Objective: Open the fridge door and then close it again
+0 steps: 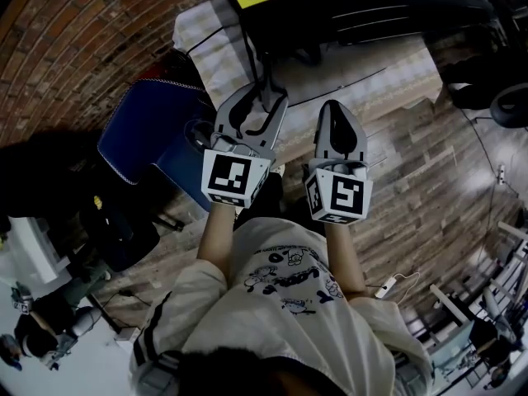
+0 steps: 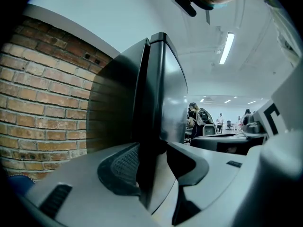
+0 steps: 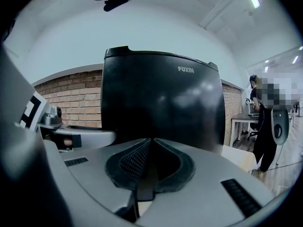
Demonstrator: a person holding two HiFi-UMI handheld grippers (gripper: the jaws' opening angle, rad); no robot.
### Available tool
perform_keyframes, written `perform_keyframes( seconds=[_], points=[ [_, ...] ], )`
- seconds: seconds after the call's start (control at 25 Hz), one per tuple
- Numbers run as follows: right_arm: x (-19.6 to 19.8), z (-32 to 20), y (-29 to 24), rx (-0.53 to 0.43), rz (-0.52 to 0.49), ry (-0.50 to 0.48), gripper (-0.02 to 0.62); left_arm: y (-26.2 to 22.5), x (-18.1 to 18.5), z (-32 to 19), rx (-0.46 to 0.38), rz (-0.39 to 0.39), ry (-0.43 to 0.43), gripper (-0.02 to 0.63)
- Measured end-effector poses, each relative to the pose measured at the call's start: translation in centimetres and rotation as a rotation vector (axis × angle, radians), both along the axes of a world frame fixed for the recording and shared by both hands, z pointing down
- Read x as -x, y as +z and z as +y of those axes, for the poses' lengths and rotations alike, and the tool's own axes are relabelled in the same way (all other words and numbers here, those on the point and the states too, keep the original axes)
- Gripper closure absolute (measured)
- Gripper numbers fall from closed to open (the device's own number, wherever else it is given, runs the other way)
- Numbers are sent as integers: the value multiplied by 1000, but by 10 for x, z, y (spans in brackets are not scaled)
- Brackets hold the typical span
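Apparently checked cloth point(image 1: 216, 56) under black fridge point(image 1: 363, 7), brick wall point(image 1: 91, 48) beside.

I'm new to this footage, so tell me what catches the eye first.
A black fridge fills the view ahead, beside a brick wall. The left gripper is clamped on the edge of the fridge door; the right gripper hangs next to it, jaws together, empty.

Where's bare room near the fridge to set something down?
Bare strip of the cloth-covered table in front of the fridge, right of the right gripper; wood floor beyond is open too. Crowded left: left gripper clamps the door edge, blue chair by the brick wall.
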State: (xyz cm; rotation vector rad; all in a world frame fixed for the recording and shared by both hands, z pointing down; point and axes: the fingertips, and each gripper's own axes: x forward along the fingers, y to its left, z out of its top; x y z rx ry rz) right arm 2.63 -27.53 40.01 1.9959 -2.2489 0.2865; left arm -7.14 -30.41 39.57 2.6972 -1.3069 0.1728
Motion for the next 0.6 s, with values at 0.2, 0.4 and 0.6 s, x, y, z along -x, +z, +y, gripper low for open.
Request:
perform_keyframes(
  seconds=[0.2,0.4,0.6],
  points=[
    [-3,8,-3,0,4,-18,561,0,-1,2,4,-7,-7,422],
    [-9,14,-3,-1,1,-28,561,-1,-3,7,4,-11,-14,420],
    [-18,26,-4,0,1,-27,561,-4,-21,46,-36,9,-30,430]
  ],
)
